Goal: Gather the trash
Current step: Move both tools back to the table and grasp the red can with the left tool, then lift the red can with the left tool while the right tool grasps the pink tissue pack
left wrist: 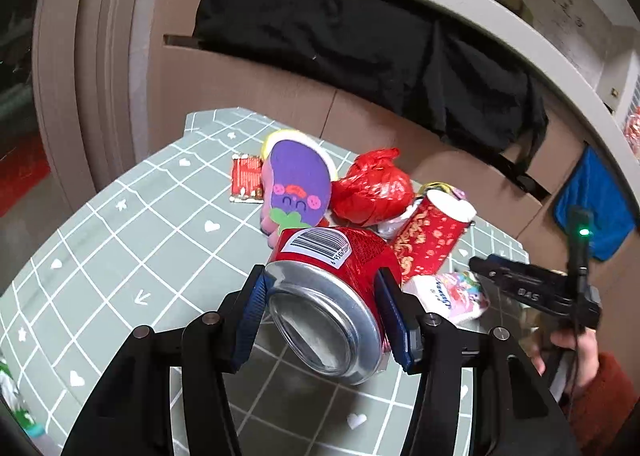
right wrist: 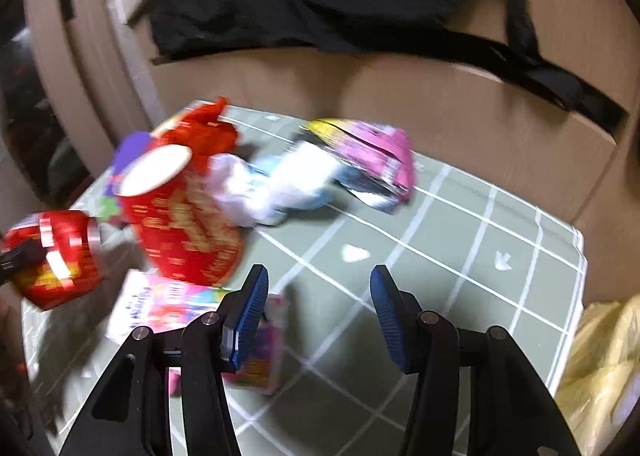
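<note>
Red aluminium can (left wrist: 332,296), smooth and cylindrical, sits pinched across its body between the blue ribbed pads of the left gripper (left wrist: 326,316), above the checked tablecloth (left wrist: 120,240); judged step: first item secured. Right gripper (right wrist: 316,320) hangs spread and empty over bare cloth, beside the heap: a printed red paper cup (right wrist: 180,215), a crinkled red plastic bag (left wrist: 372,187), a glossy pink packet (right wrist: 368,159). Next move likely calls for carrying the can to a bin, none identifiable.

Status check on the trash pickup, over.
Left gripper shut on red can, lifted off table. Right gripper open, empty. Red cup, wrappers remain. Nothing blocking.
</note>
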Available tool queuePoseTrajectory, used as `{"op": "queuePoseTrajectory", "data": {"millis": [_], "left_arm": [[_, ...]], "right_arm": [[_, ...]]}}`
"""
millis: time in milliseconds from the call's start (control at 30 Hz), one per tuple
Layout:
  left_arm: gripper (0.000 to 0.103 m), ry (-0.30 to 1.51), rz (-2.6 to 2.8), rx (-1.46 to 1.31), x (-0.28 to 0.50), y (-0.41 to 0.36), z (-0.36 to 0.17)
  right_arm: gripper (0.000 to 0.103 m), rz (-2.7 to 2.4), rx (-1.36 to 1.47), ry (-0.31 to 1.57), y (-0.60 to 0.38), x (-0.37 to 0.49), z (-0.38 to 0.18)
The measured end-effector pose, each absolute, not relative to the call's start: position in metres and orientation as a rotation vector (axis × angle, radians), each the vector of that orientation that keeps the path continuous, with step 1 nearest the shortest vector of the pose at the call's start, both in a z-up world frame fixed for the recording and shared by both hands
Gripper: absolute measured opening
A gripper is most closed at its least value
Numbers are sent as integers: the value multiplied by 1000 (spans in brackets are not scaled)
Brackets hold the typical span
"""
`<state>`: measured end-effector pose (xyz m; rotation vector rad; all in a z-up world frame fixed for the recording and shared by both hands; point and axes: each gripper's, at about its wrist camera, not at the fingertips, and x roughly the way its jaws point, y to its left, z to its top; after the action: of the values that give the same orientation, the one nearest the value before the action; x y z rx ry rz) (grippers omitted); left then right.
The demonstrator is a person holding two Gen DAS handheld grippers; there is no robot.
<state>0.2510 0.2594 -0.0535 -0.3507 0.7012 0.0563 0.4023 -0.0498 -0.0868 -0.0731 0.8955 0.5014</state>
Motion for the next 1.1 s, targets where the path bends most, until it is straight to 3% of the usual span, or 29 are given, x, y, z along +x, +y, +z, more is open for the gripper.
{"op": "queuePoseTrajectory", "data": {"millis": [467,533,700,967,1100], "left_arm": [[52,678,15,-420,248,260,-49],[38,674,9,-424,247,261,-48],[28,693,11,-400,244,261,-50],[30,717,35,-503,221,285,-52],[52,730,78,-556,195,302,-55]], "right_arm": [[50,745,-83,954,-63,321,-85],[50,753,-106,920,-57,317,-78],[51,783,-107,842,-44,332,-62],[51,794,30,915,-25,393,-72],[52,820,73,980,-31,395,-86]]}}
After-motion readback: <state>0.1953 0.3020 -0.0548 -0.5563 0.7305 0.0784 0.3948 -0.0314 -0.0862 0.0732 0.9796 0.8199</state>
